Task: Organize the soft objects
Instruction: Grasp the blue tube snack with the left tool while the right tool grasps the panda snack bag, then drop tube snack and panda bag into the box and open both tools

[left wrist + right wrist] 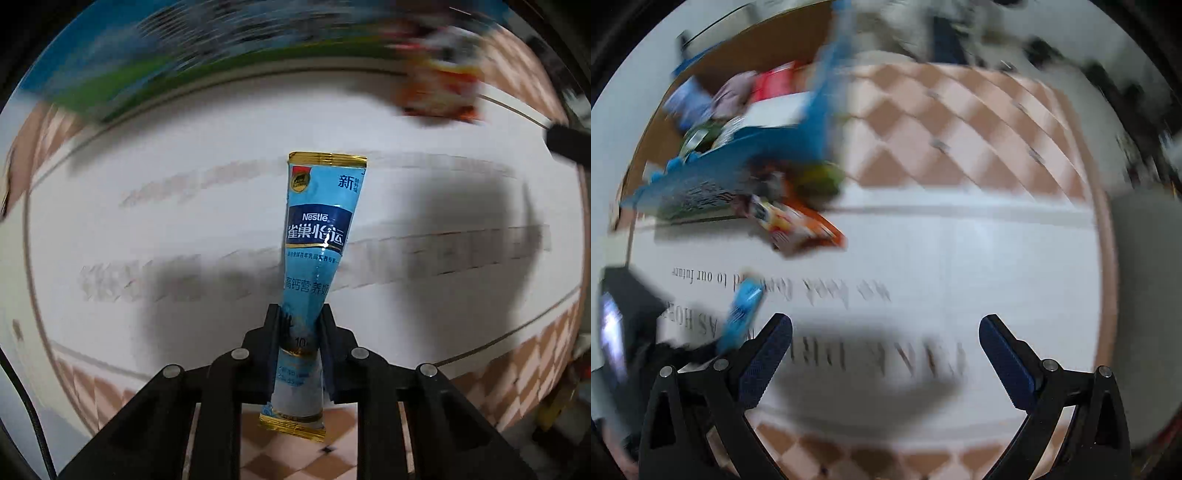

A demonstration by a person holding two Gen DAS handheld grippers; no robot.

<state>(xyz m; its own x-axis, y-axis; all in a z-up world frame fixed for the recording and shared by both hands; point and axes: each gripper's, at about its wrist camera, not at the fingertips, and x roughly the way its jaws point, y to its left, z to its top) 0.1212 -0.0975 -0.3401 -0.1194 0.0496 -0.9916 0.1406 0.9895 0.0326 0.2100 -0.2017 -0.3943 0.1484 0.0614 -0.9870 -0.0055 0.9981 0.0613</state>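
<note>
My left gripper (pixel 300 325) is shut on a blue Nestle stick sachet (pixel 317 236) with gold ends, holding it upright above the white mat (pixel 184 166). The same sachet (pixel 742 314) shows blurred at the lower left of the right wrist view, with the left gripper's dark body (pixel 624 325) beside it. My right gripper (pixel 885 328) is open and empty above the white mat (pixel 960 251). An orange and white snack packet (pixel 798 225) lies on the mat near a blue cardboard box (pixel 746 155) holding several soft packets (pixel 738 96). The packet (pixel 439 92) also appears blurred at the left view's upper right.
The blue and green box side (pixel 147 62) spans the top of the left wrist view. The mat lies on a pink and white checkered floor (pixel 960 122). Dark blurred furniture (pixel 1071 55) stands far off. Both views are motion blurred.
</note>
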